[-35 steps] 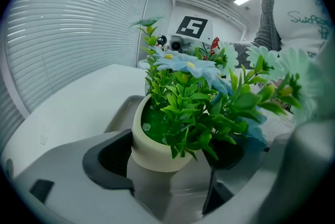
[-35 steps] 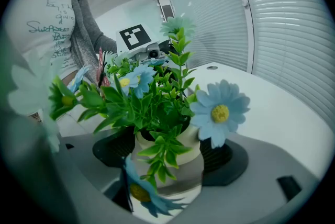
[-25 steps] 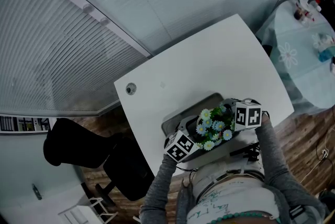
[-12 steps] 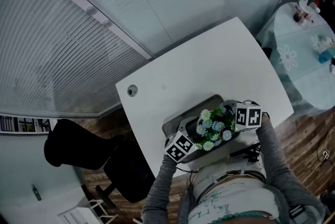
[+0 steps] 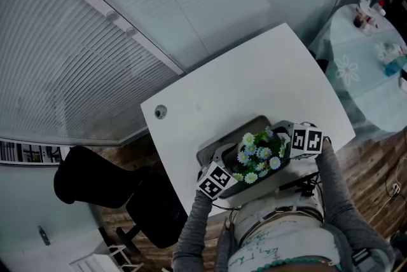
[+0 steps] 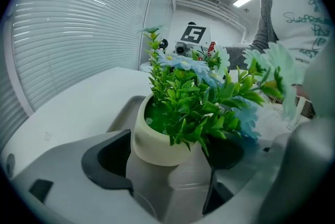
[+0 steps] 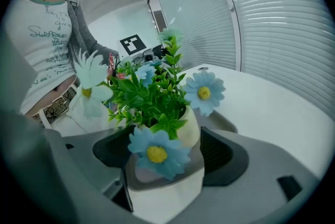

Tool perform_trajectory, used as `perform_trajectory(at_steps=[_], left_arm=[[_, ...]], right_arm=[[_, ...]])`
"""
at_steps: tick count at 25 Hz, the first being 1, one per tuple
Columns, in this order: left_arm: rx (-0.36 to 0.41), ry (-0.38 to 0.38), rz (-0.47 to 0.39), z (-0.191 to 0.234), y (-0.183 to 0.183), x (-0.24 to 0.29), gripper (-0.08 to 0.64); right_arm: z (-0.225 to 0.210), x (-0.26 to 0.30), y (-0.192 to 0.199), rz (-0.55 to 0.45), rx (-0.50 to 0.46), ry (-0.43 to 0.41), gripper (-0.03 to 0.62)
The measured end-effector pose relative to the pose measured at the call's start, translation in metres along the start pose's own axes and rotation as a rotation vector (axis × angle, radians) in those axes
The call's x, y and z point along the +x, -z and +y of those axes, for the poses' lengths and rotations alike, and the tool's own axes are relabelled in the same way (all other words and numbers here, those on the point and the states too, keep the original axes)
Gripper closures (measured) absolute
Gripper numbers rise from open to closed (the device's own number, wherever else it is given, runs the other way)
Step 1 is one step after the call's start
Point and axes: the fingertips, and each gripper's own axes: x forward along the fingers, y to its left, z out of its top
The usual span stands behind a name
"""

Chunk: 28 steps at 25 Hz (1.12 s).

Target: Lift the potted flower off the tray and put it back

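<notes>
The potted flower (image 6: 178, 113) has a cream pot with a smooth, faintly satin skin; whether ceramic or plastic I cannot tell. Its leaves look like glossy moulded plastic, and the blue and white petals like thin matt cloth. The tray (image 5: 232, 131) is smooth matt grey, seemingly plastic. The counter (image 5: 254, 74) is white and smooth with a dull sheen. The left gripper (image 6: 170, 165) and right gripper (image 7: 165, 160) have smooth grey plastic shells. Their fingers (image 7: 220, 155) carry matt black pads, finely ribbed. The sleeve (image 5: 335, 185) is grey knit cloth. The floor (image 5: 375, 159) shows brown wood grain.
</notes>
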Motion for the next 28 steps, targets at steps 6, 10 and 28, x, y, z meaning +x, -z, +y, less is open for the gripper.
perform_trajectory(at_steps=[6,10,28], left_arm=[[-0.021,-0.022,-0.005,0.0,0.006,-0.01,0.141],[-0.035,-0.044,-0.007,-0.003,0.012,-0.019,0.141],[-0.129,-0.151,-0.019,-0.021,0.032,-0.053,0.144]], right_arm=[[0.003,-0.005,0.011,0.001,0.027,0.024,0.224],[0.007,-0.016,0.018,-0.013,0.064,0.052,0.224],[0.038,-0.047,0.028,-0.076,0.183,0.154,0.227]])
